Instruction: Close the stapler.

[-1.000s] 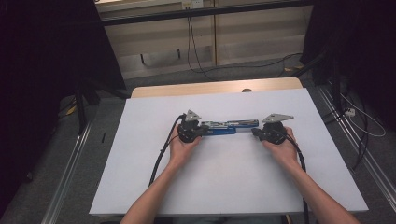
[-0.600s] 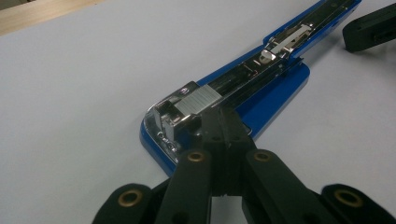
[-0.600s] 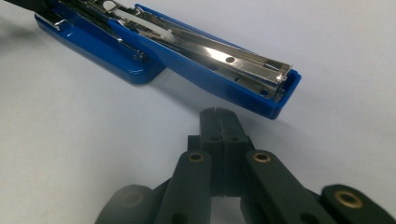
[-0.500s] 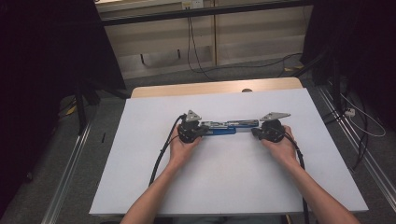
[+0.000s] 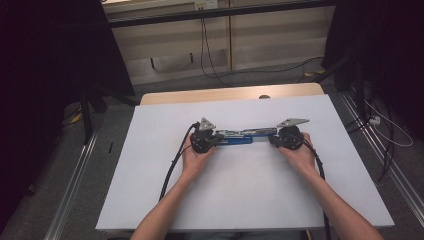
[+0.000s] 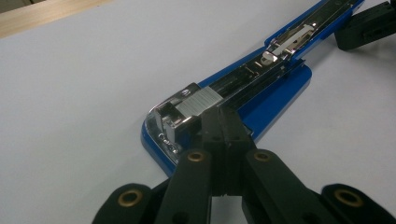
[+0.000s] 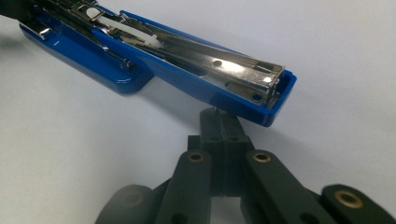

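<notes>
A wide white sheet [image 5: 240, 195] covers nearly the whole counter; a strip of pale wooden counter top [image 5: 230, 94] shows along its far edge at 12 o'clock, with a small dark round hole in it. Beyond the counter lie a grey floor [image 5: 165, 87] with black cables [image 5: 210, 65] running across it and a low beige wall panel, while dark curtains hang at 9 and 3 o'clock. Metal rails run along the floor on both sides of the counter.

Near the sheet's middle lies a blue plastic stapler [image 5: 239, 137], swung open flat so that its shiny metal staple channel [image 6: 252, 74] faces up, its length running from 9 to 3 o'clock. The left tool [image 5: 214, 142] sits at the stapler's 9 o'clock end, its black jaws fully closed together, tips resting against the metal head and gripping nothing. The right tool [image 5: 274, 140] sits at the 3 o'clock end, its jaws likewise pressed shut on nothing, tips right at the blue arm's end [image 7: 275, 100].
</notes>
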Demonstrator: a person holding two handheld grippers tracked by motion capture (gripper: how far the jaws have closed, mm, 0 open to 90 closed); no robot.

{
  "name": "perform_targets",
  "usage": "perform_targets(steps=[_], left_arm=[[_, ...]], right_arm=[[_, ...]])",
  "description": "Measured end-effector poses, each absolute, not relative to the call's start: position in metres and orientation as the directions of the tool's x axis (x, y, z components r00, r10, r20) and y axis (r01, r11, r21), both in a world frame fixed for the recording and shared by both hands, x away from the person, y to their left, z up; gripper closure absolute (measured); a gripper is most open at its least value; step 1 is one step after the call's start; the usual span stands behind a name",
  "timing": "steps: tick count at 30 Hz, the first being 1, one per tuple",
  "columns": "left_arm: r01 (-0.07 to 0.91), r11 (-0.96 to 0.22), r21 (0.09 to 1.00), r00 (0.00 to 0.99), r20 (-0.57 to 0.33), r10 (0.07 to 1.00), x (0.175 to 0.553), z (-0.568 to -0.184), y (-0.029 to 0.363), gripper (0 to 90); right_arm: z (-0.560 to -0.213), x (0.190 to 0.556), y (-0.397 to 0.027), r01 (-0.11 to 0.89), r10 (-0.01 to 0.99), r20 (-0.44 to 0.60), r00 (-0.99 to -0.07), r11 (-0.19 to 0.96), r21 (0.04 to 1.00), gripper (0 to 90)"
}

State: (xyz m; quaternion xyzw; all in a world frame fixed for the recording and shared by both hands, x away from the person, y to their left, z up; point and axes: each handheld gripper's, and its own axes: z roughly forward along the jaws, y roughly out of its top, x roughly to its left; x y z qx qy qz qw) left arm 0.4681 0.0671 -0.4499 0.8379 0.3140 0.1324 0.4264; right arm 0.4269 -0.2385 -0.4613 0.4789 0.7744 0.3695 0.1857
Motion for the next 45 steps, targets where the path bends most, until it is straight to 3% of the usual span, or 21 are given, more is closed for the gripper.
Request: perform_targets(steps=[45], left_arm=[[0.426,-0.416,0.803,0.764,-0.073,0.641,0.469,-0.451,0.068,90.0]], right_arm=[[-0.460,0.430,-0.228,0.560,0.868,0.051,-0.494,0.273,0.782,90.0]])
